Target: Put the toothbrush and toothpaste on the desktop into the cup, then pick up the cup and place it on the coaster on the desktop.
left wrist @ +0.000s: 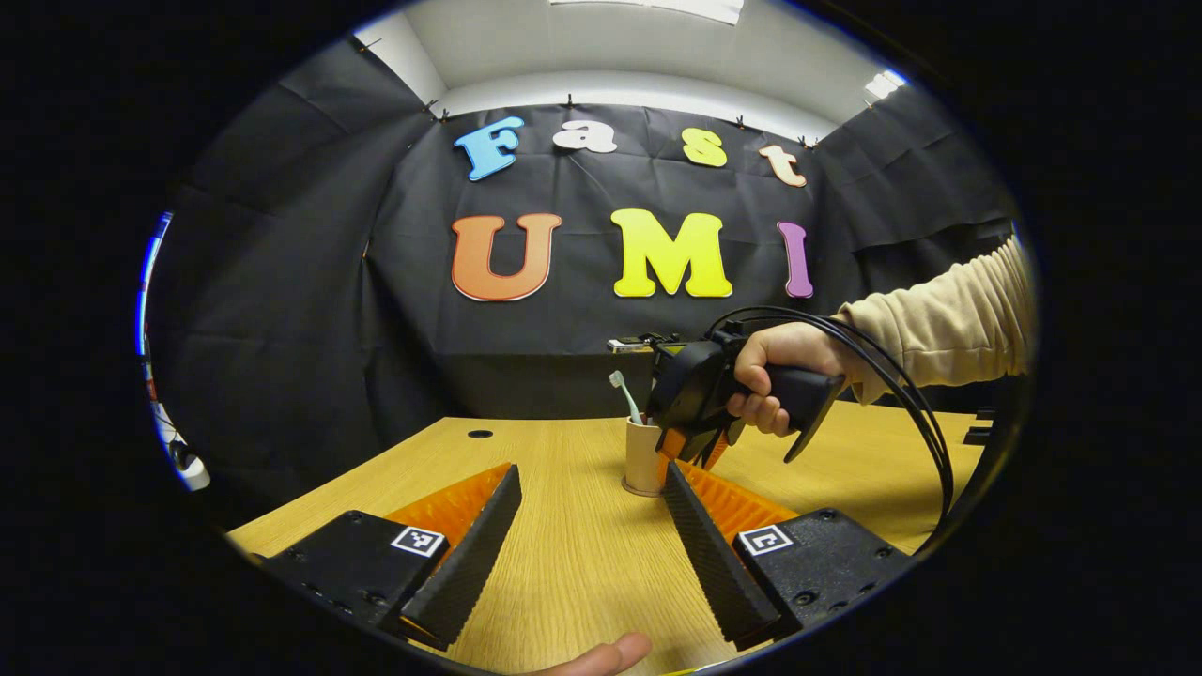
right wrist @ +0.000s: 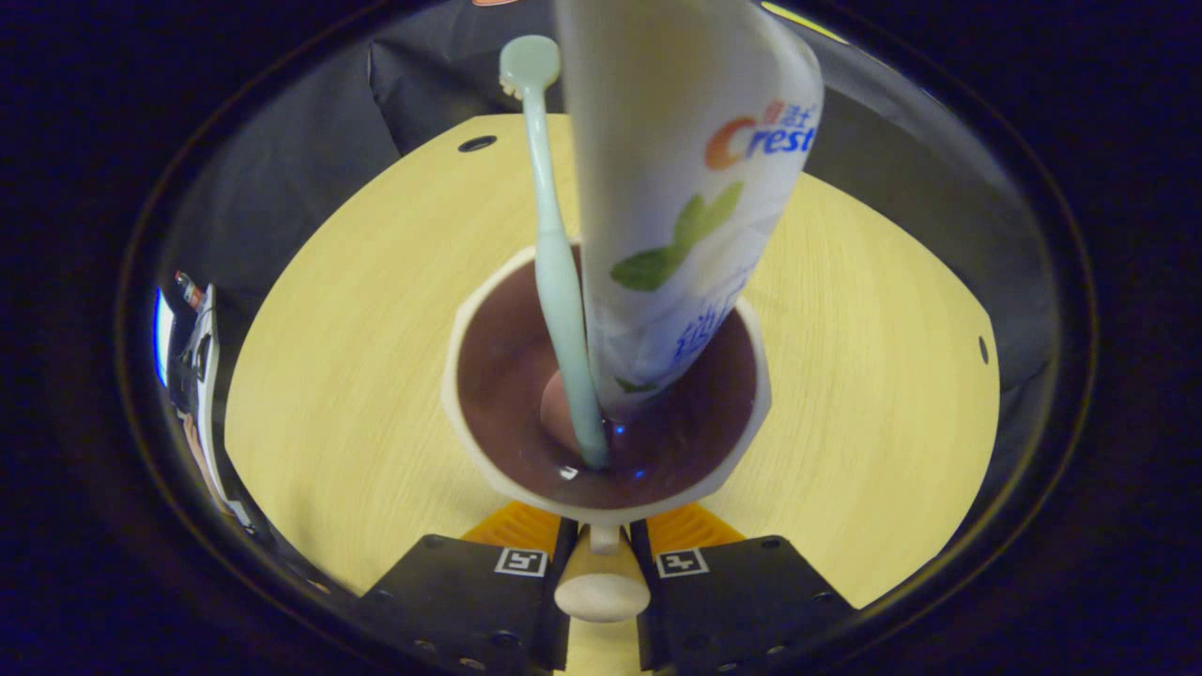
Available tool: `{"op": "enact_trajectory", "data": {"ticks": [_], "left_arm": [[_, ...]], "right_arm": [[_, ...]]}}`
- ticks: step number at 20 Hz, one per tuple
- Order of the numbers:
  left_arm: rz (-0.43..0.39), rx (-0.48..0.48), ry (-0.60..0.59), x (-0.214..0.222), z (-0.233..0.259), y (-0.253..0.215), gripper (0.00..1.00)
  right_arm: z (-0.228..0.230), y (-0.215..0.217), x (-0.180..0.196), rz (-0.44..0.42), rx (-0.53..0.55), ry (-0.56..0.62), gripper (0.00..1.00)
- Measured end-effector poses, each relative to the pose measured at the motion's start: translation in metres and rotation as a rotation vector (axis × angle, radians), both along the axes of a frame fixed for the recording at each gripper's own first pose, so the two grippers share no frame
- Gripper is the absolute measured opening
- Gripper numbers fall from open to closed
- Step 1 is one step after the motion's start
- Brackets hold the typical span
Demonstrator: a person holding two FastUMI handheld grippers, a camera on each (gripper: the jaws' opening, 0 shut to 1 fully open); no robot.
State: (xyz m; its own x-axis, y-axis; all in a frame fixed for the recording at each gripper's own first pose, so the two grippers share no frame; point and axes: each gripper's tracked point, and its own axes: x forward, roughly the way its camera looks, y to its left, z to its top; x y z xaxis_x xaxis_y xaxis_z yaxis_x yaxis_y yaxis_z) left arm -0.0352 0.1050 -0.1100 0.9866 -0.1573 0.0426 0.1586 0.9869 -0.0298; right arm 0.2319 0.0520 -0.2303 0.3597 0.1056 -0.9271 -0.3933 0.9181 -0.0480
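Observation:
A beige cup (right wrist: 601, 507) with a dark inside stands on the wooden desktop (right wrist: 357, 376). A pale green toothbrush (right wrist: 554, 253) stands in it, head up, beside a white toothpaste tube (right wrist: 676, 188) with its lower end in the cup. My right gripper (right wrist: 601, 533) is shut on the cup's handle (right wrist: 601, 587) at the near rim. In the left gripper view the cup (left wrist: 642, 457) stands mid-table with the toothbrush (left wrist: 624, 392) poking out, and the right gripper (left wrist: 693, 449), held by a hand, is against its right side. My left gripper (left wrist: 592, 469) hovers open, short of the cup.
A cable hole (left wrist: 480, 434) lies at the desk's far left. Black cables (left wrist: 901, 394) loop from the right gripper by a beige sleeve (left wrist: 948, 329). Small items sit on a back ledge (left wrist: 634, 344). A thumb (left wrist: 601, 654) shows at the near edge.

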Motion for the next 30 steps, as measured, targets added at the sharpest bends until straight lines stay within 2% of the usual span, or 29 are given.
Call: {"op": "enact_trajectory", "data": {"ticks": [6, 9, 11, 13, 14, 16, 19, 23, 28, 30], "left_arm": [[0.017, -0.038, 0.044, 0.006, -0.009, 0.002, 0.97], [0.032, -0.042, 0.065, 0.006, -0.011, 0.001, 0.97], [0.072, -0.037, 0.071, 0.004, -0.007, 0.005, 0.98], [0.103, -0.037, 0.088, 0.006, -0.007, 0.006, 0.98], [0.110, -0.034, 0.090, 0.005, -0.003, 0.001, 0.98], [0.135, -0.029, 0.089, 0.004, 0.005, 0.001, 0.98], [0.141, -0.070, 0.061, 0.002, 0.023, -0.006, 0.97], [0.162, -0.104, 0.083, -0.004, 0.032, -0.009, 0.98], [0.205, -0.075, 0.038, -0.027, 0.060, -0.011, 0.97], [0.190, -0.091, 0.023, -0.035, 0.073, -0.020, 0.97]], "right_arm": [[-0.008, -0.001, -0.004, -0.019, 0.020, 0.012, 0.28], [0.008, -0.012, -0.005, -0.009, 0.043, -0.031, 0.49], [0.022, -0.014, -0.008, -0.006, 0.067, -0.078, 0.75], [0.038, -0.014, -0.012, -0.007, 0.112, -0.122, 0.87], [0.043, -0.014, -0.015, -0.023, 0.146, -0.140, 0.87], [0.067, -0.018, -0.026, -0.055, 0.222, -0.166, 0.95], [0.103, -0.045, -0.034, -0.076, 0.279, -0.277, 0.95], [0.148, -0.098, -0.052, -0.100, 0.261, -0.468, 0.95], [0.192, -0.146, -0.113, -0.119, 0.254, -0.686, 0.95], [0.204, -0.159, -0.143, -0.130, 0.264, -0.757, 0.95]]}}
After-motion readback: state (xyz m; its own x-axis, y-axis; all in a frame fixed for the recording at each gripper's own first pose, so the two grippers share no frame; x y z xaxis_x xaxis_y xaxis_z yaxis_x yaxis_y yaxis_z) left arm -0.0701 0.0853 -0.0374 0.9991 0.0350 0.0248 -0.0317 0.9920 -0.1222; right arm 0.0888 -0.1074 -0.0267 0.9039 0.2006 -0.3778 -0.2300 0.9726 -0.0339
